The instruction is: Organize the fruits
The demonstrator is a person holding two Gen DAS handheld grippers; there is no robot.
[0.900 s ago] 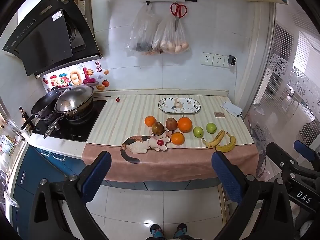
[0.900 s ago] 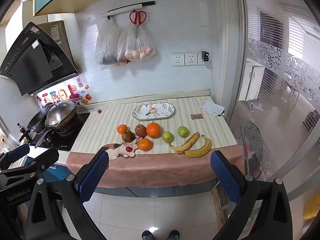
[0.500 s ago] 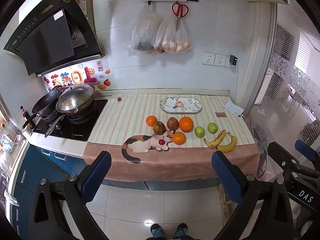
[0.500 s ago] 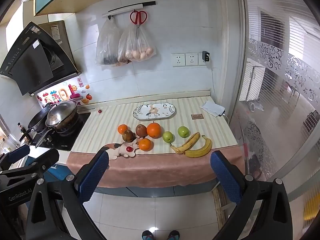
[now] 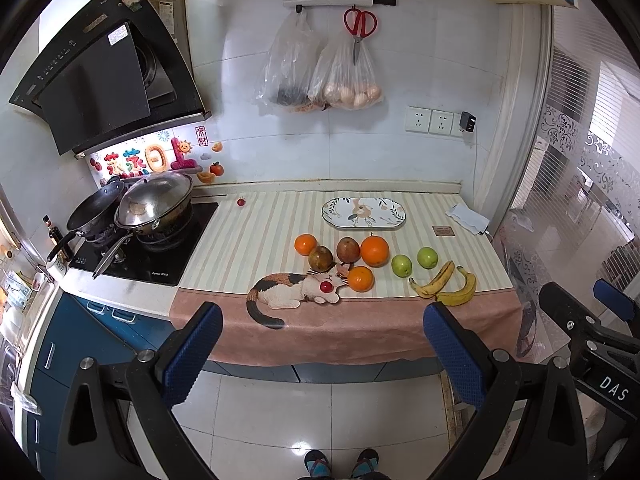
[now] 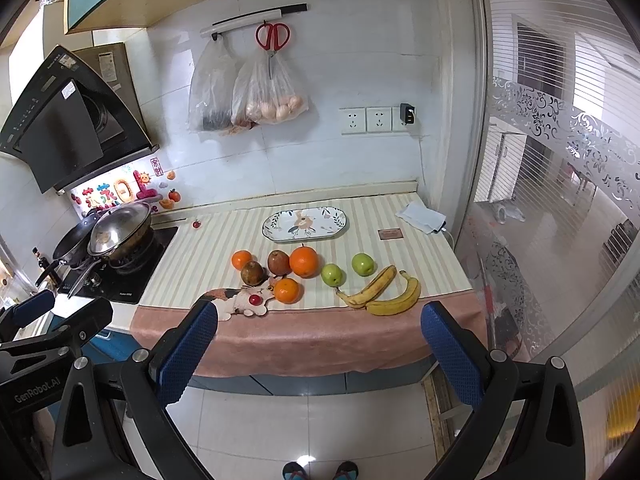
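Fruit lies on the striped cloth of the counter: a large orange [image 5: 374, 251] [image 6: 304, 261], two smaller oranges [image 5: 305, 244] [image 5: 360, 279], two brownish fruits [image 5: 320, 257] [image 5: 347, 249], two green apples [image 5: 401, 265] [image 5: 427, 257] and two bananas [image 5: 436, 280] [image 6: 394, 303]. An oval patterned plate [image 5: 364, 212] [image 6: 304, 223] sits behind them, with nothing on it. My left gripper [image 5: 322, 354] and right gripper [image 6: 318, 354] are both open and empty. They hang in front of the counter, above the floor, well short of the fruit.
A stove with a lidded wok [image 5: 154, 204] and a pan [image 5: 94, 212] stands at the left. Bags [image 5: 322, 68] and red scissors [image 5: 359, 24] hang on the wall. A folded cloth [image 5: 467, 218] lies at the right, beside a glass partition [image 6: 560, 200].
Both views have shifted only slightly; the counter and fruit sit a touch nearer and higher in the frame. The fruit has not moved and both grippers stay open.
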